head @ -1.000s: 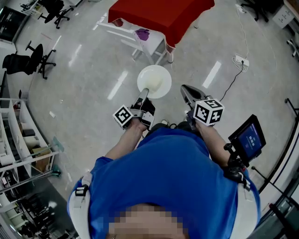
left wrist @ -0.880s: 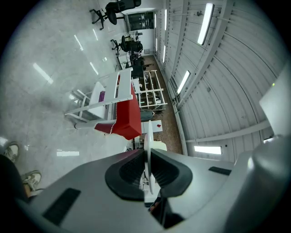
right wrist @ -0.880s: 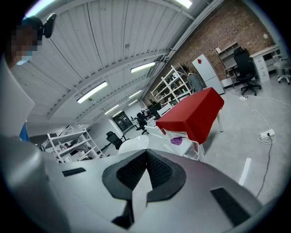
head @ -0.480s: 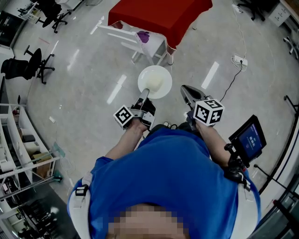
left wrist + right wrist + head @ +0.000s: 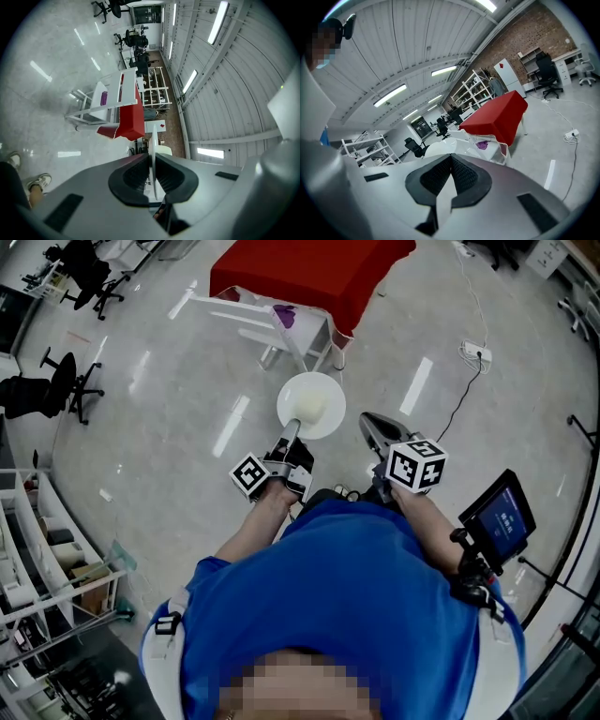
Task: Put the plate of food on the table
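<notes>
The left claw (image 5: 292, 430) pinches the near rim of the white plate (image 5: 312, 401), carried over the floor, well short of the red-covered worktop (image 5: 309, 268). The plate looks stiff, glossy and breakable, and a one-sided rim hold may let it tip. The right claw (image 5: 373, 425) is closed and empty.

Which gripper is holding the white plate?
The left gripper: it pinches the rim of the plate between its jaws. The right gripper beside it is shut on nothing.
</notes>
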Available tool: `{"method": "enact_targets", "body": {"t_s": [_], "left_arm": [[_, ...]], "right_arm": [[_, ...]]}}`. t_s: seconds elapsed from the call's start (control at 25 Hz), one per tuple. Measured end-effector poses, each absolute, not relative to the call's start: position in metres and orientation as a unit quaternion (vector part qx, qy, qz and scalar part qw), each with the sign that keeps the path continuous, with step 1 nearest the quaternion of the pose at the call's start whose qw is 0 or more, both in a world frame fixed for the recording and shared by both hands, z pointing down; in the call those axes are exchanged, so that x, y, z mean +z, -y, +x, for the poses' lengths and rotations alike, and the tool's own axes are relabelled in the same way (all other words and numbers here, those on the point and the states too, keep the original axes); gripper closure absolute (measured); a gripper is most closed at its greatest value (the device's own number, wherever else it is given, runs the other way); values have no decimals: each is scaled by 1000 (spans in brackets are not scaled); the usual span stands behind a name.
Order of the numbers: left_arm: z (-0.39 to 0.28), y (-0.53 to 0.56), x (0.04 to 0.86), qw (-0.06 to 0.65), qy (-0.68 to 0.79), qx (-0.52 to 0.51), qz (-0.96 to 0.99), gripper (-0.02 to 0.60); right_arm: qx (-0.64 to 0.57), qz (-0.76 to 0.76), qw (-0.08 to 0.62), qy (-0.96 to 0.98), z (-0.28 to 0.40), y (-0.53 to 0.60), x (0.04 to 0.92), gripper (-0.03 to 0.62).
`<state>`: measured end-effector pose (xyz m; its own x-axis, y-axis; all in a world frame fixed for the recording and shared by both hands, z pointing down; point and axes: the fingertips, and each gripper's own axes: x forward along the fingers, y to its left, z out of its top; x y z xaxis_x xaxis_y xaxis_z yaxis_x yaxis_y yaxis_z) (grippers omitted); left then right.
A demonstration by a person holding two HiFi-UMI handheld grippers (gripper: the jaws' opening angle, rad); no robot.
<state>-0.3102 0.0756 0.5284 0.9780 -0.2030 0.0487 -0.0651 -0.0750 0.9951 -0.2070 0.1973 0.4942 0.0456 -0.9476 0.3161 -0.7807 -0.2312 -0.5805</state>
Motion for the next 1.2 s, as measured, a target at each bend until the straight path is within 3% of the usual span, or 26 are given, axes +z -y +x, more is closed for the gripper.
{"method": "enact_targets", "body": {"t_s": [0.6,0.92,1.2], "left_arm": [[-315,-73,527,667,99,-70,735,558],[-214,-61,513,665,116,-87,733,558],[-190,-61,520,654,140,-88,738,558]], "right_arm": [[-313,-704,125,-624,-207,-193,489,592],[-319,-689,127,-638,-99,-176,482,592],[-321,-676,129,-650,-66,-176,484,592]]}}
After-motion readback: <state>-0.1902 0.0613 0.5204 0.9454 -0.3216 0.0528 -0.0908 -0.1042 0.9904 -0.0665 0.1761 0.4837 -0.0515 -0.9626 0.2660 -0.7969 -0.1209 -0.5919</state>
